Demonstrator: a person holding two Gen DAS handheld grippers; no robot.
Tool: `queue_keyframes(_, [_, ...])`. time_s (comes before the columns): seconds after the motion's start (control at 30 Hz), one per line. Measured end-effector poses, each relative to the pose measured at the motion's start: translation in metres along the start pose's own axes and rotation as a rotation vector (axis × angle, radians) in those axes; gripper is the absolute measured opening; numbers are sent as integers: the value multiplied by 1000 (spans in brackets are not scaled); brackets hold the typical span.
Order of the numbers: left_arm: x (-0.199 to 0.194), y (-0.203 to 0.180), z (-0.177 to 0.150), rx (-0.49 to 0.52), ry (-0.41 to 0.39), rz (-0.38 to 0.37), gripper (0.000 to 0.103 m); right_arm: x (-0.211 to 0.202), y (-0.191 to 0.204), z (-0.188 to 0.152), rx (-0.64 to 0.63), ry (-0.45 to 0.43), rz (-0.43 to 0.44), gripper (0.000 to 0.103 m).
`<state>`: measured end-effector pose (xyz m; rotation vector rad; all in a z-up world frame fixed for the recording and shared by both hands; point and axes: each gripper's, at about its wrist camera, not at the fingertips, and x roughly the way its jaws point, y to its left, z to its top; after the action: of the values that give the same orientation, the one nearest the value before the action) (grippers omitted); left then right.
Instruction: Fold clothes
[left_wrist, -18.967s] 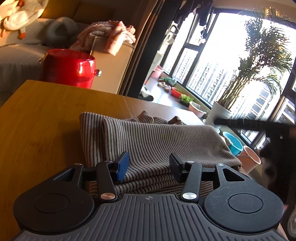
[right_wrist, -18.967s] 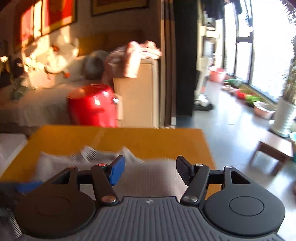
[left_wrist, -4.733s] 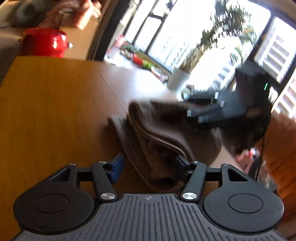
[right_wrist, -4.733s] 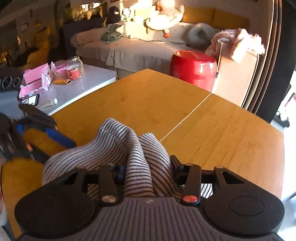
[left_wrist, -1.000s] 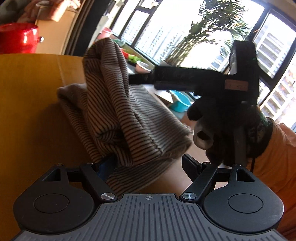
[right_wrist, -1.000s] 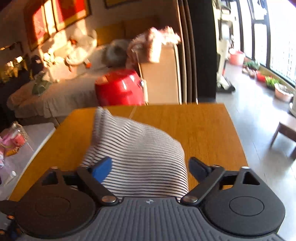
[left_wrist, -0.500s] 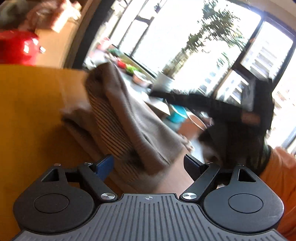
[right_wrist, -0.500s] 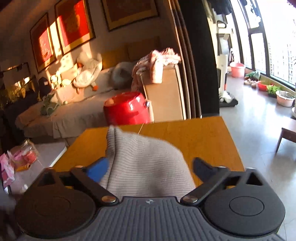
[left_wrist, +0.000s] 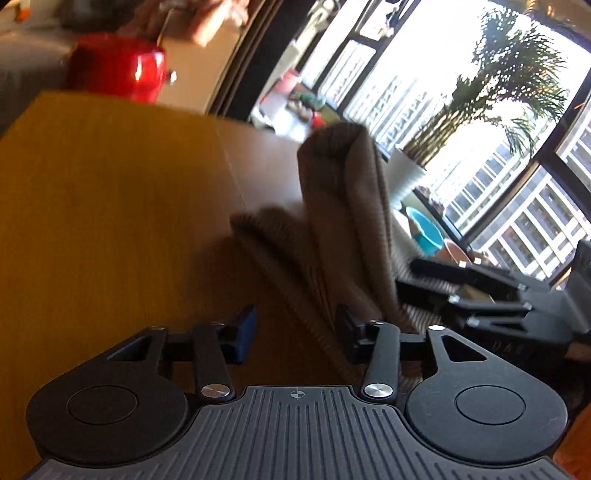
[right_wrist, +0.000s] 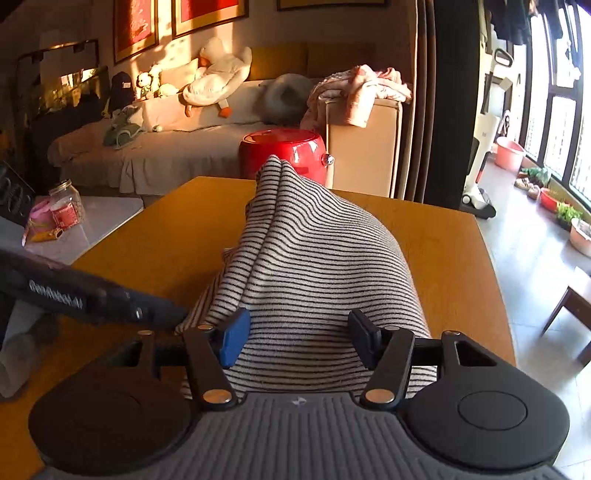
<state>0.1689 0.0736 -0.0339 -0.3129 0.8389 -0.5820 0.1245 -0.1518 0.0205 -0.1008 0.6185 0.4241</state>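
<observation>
— Presently, where does the garment stand?

— The striped garment (right_wrist: 314, 266) lies bunched on the wooden counter (right_wrist: 436, 229). One folded corner rises to a peak well above the rest, seen in both wrist views; in the left wrist view it (left_wrist: 347, 221) stands as a tall, blurred flap over the lower layers.

— State of the left gripper?

— The left gripper (left_wrist: 295, 332) has its jaws set wide apart, with nothing pinched between them. Bare counter (left_wrist: 110, 203) shows under the gap on the blue-padded side; the edge of the cloth runs just beside the other finger. Whether that finger touches the cloth, I cannot tell.

— And the right gripper?

— The right gripper (right_wrist: 297, 338) also has its jaws wide. The cloth spreads beneath and between the fingers, but they do not close on it. In the left wrist view it (left_wrist: 417, 275) reaches in against the base of the raised flap.

— Surroundings?

— A red stool (right_wrist: 282, 155) stands beyond the far edge of the counter, a sofa (right_wrist: 155, 155) with a plush goose (right_wrist: 218, 81) behind it, and a potted palm (left_wrist: 406, 177) by the window.
</observation>
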Motion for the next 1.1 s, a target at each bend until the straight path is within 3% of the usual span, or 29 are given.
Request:
queue_keyframes(0.13, [9, -10, -7, 23, 32, -38, 28, 0, -2, 3, -32, -5, -10, 58])
queue_keyframes(0.3, [10, -15, -9, 35, 40, -56, 29, -5, -10, 8, -1, -12, -25, 58])
queue_keyframes(0.43, [11, -17, -11, 41, 45, -68, 38, -7, -9, 4, 33, -1, 4, 58])
queue_keyframes(0.63, [1, -17, -13, 37, 26, -32, 46, -2, 1, -5, -25, 6, -27, 58])
queue_keyframes(0.73, [0, -16, -14, 38, 18, -18, 46, -5, 1, 11, -36, 23, -25, 58])
queue_keyframes(0.87, [0, -15, -10, 30, 12, -16, 43, -13, -1, 47, 0, -50, -17, 58])
queue_keyframes(0.93, [1, -15, -9, 28, 13, -20, 43, -7, 1, 63, -4, -77, -27, 65])
queue_keyframes(0.97, [2, -15, -9, 28, 13, -22, 43, -1, 4, 69, -15, -83, -36, 70])
queue_keyframes(1.1, [3, -14, -8, 25, 16, -25, 43, 40, 12, 79, -61, -68, -55, 72])
